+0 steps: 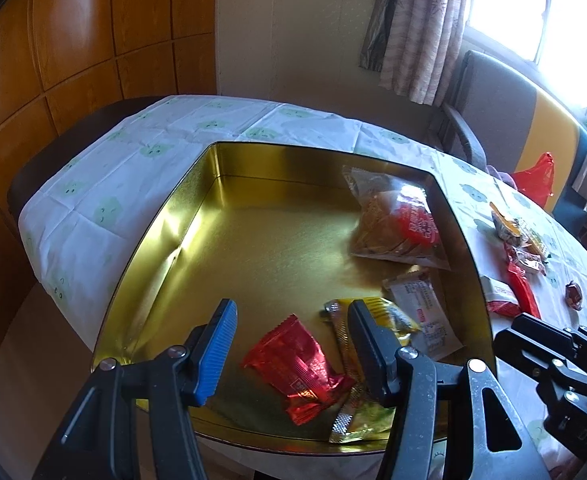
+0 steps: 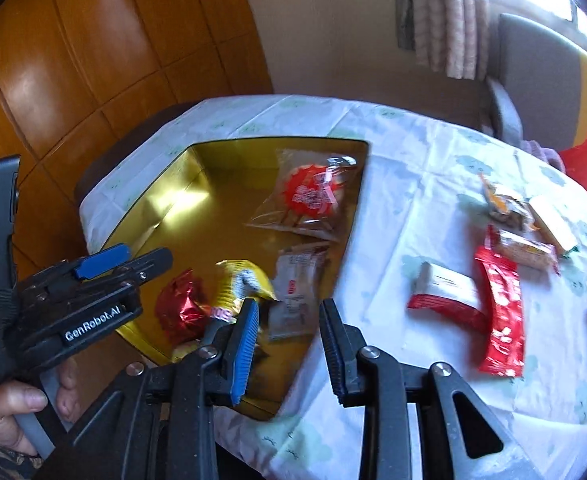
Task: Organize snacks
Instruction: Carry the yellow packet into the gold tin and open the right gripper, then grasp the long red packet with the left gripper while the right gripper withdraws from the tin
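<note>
Left tongs [image 1: 293,344] parted and empty, hanging over a red foil packet [image 1: 297,368] and a yellow packet [image 1: 373,320] in the gold tin [image 1: 165,232]. Right tongs [image 2: 289,340] slightly apart, gripping nothing, above the tin's near corner. More snacks, among them a red wrapper [image 2: 499,312], loose on the desk [image 2: 413,184] beside the tin.

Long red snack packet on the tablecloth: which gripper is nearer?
Right. The right gripper hangs at the gold tin's edge beside the long red packet; the left gripper is over the tin, farther away.
</note>
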{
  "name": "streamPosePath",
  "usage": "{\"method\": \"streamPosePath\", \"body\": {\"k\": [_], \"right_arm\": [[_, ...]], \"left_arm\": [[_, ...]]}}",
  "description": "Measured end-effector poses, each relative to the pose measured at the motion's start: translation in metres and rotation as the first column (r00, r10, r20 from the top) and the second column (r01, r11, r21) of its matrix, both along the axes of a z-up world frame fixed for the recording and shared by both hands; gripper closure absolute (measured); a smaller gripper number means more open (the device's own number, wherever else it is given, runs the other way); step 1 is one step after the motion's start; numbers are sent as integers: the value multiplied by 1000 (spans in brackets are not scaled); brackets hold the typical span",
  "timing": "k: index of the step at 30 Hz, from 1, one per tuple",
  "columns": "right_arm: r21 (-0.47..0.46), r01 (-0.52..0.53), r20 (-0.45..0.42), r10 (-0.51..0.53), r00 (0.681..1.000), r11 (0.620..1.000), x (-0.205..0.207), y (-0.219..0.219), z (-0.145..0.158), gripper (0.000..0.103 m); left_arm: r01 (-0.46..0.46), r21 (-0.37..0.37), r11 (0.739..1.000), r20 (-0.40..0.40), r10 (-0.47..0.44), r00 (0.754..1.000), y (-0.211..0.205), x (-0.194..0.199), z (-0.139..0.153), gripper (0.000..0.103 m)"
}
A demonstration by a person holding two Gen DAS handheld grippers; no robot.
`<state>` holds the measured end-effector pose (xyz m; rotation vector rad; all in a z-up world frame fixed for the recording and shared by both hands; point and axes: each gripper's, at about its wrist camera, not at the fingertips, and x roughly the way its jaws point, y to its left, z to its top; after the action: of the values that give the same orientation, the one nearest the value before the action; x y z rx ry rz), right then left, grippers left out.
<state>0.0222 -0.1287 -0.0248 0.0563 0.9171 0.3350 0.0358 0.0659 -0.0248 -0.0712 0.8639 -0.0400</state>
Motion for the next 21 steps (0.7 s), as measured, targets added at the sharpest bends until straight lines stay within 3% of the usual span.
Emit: {"method": "streamPosePath", "body": {"k": [7,21], "right_arm": [[-5,66,35,-66,997,998,-17,-30,6,71],[-12,239,-9,-239,971,971,-37,-95,-10,71]], "left_arm": [[41,8,999,15,-41,999,-12,-6,6,44],[120,31,992,18,-120,993,-38,-15,11,44]]}}
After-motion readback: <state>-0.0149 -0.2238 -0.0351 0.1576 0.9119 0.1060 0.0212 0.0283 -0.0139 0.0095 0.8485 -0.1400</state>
